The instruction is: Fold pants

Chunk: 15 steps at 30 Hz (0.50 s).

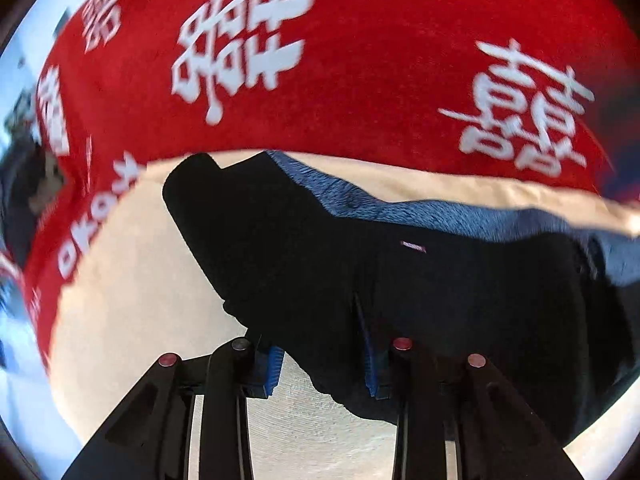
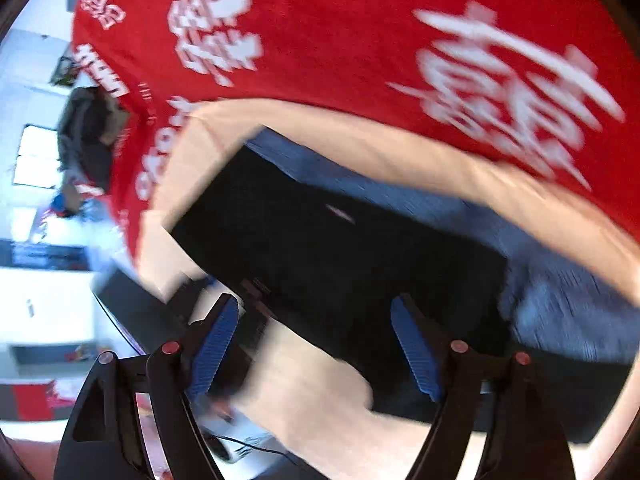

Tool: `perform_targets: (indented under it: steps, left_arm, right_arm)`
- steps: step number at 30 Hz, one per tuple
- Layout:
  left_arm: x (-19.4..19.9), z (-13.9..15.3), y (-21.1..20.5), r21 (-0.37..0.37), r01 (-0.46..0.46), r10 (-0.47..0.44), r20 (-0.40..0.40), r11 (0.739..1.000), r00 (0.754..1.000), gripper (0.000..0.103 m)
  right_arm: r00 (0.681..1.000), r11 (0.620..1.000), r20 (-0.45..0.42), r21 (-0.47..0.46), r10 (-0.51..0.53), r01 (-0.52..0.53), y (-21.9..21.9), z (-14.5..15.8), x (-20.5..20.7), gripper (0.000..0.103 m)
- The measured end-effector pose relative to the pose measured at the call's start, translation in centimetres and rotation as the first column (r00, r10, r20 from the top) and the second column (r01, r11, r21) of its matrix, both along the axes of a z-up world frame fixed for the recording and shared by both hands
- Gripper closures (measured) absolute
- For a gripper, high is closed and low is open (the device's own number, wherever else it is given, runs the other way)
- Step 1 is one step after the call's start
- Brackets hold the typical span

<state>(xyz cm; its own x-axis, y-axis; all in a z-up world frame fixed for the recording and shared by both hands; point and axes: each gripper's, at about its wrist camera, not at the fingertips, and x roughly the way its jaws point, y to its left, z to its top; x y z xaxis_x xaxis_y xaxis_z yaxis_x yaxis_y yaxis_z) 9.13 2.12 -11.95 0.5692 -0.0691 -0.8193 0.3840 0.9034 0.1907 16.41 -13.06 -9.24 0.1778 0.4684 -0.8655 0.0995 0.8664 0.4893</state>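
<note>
Motion blur smears the right wrist view, and the pants (image 2: pixel 340 264) run off its right edge.

Perhaps a home, red bedspread (image 1: pixel 360 60), window (image 2: pixel 36 156)

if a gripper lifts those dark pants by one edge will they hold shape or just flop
Probably flop: the pants already lie in soft bumps and folds on the cream sheet. The fuzzy blue lining hints at thick fleece, so likely somewhat heavy and grippy rather than slippery.
</note>
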Motion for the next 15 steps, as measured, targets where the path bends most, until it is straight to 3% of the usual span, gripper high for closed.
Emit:
perform_targets:
  steps: [5,7,10,15]
  left_arm:
    - [-0.2,0.1,-0.3,0.044,0.027,-0.028,0.024,0.999,0.999,0.070]
    - [-0.3,-0.1,0.0,0.056,0.037,-0.039,0.031,0.998,0.999,0.070]
    - [-0.5,0.1,0.3,0.063,0.044,-0.047,0.039,0.997,0.998,0.070]
    - [-0.6,0.1,0.4,0.070,0.056,-0.059,0.047,0.996,0.997,0.070]
  right_arm:
    - [0.985,0.986,-0.052,0.015,0.167,-0.167,5.9,0.3,7.0,0.019]
    - [0.951,0.955,-0.104,-0.010,0.292,-0.295,10.0,-0.4,9.2,0.018]
    - [0.902,0.905,-0.177,-0.098,0.394,-0.414,14.3,-1.7,11.2,0.018]
    - [0.847,0.851,-0.307,-0.169,0.434,-0.497,16.6,-5.5,12.1,0.018]
